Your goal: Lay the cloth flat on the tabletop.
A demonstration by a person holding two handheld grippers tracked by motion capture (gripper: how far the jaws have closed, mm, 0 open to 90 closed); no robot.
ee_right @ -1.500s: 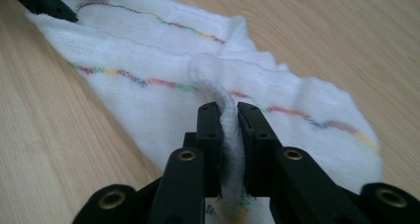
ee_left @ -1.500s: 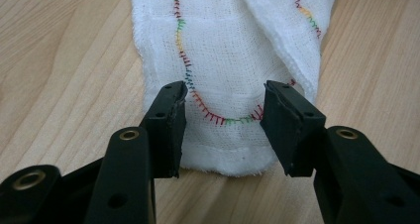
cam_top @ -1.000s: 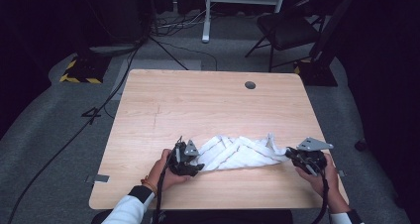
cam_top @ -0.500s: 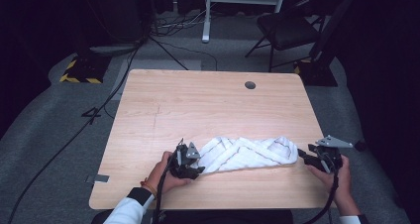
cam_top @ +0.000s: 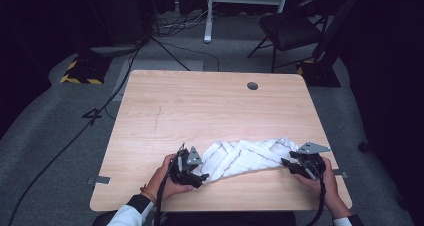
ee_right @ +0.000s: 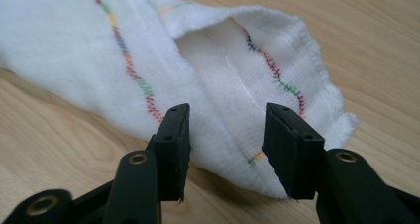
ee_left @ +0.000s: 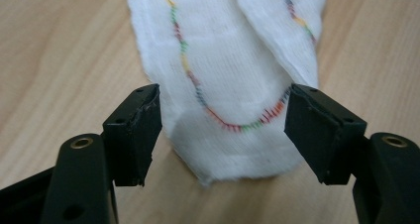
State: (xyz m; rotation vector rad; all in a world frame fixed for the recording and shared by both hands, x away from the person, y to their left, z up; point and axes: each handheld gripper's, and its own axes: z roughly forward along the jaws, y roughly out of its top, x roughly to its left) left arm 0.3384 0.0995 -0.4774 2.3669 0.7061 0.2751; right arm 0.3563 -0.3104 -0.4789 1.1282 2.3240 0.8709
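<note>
A white cloth point(cam_top: 245, 156) with zigzag coloured stitching lies bunched in a long strip across the near part of the wooden table point(cam_top: 210, 111). My left gripper point(cam_top: 200, 176) is at its left end. In the left gripper view the cloth point(ee_left: 228, 60) end lies between the jaws of the left gripper point(ee_left: 223, 132), which have just been opening and stand clear of it. My right gripper point(cam_top: 286, 165) is at the right end. Its jaws have just been closing a little, and in its own view the right gripper point(ee_right: 225, 140) stands open over the folded cloth point(ee_right: 99, 60).
A round cable hole point(cam_top: 252, 86) sits near the table's far edge. Beyond the table are a black chair point(cam_top: 295, 26), floor cables point(cam_top: 125, 81) and a yellow-and-black striped block point(cam_top: 80, 73). The table's front edge lies just behind both hands.
The right hand drew the cloth's right end out to the right, then came back left and slightly down. The cloth now lies slacker. The left hand stayed in place.
</note>
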